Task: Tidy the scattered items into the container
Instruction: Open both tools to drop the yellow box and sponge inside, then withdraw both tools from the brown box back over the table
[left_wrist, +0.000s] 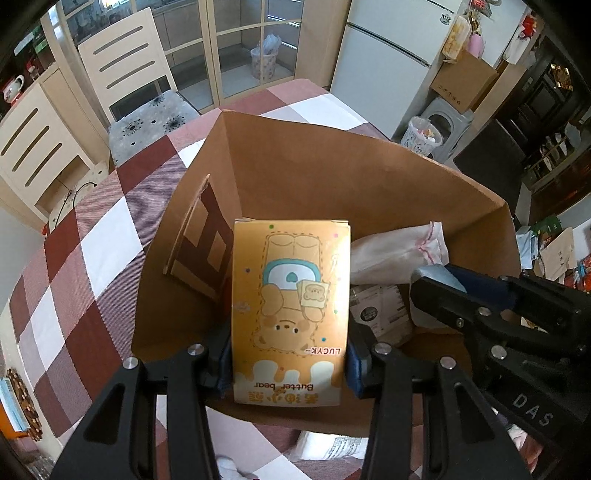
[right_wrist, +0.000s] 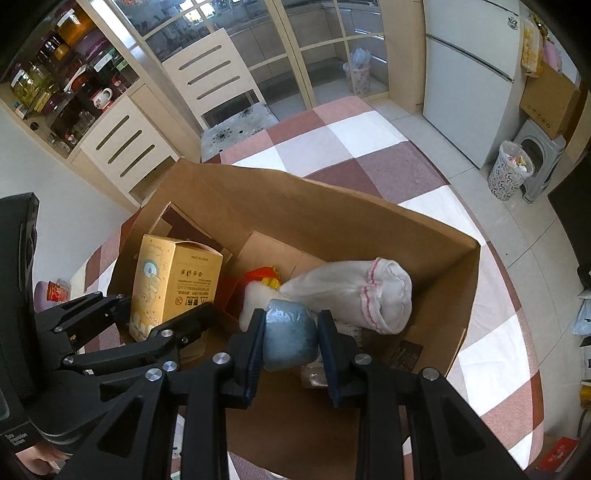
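Observation:
An open brown cardboard box (left_wrist: 332, 166) (right_wrist: 295, 206) stands on the checked tablecloth. My left gripper (left_wrist: 290, 358) (right_wrist: 155, 314) is shut on a yellow "Butter bear" carton (left_wrist: 291, 288) (right_wrist: 173, 280), held upright inside the box at its left side. My right gripper (right_wrist: 290, 343) is shut on a blue-grey speckled lump (right_wrist: 290, 332) (left_wrist: 436, 273), low over the box's middle. A white cloth pouch with pink stitching (left_wrist: 395, 251) (right_wrist: 354, 291) lies in the box, with a red and yellow item (right_wrist: 264, 275) beside it. A labelled packet (left_wrist: 380, 310) lies under the pouch.
A loose inner flap (left_wrist: 199, 240) leans at the box's left wall. The round table (right_wrist: 369, 147) carries a red, pink and white cloth. A cream chair (left_wrist: 147, 107) stands behind it. A fridge (right_wrist: 465, 81) and a patterned waste bin (right_wrist: 509, 173) stand on the floor at the right.

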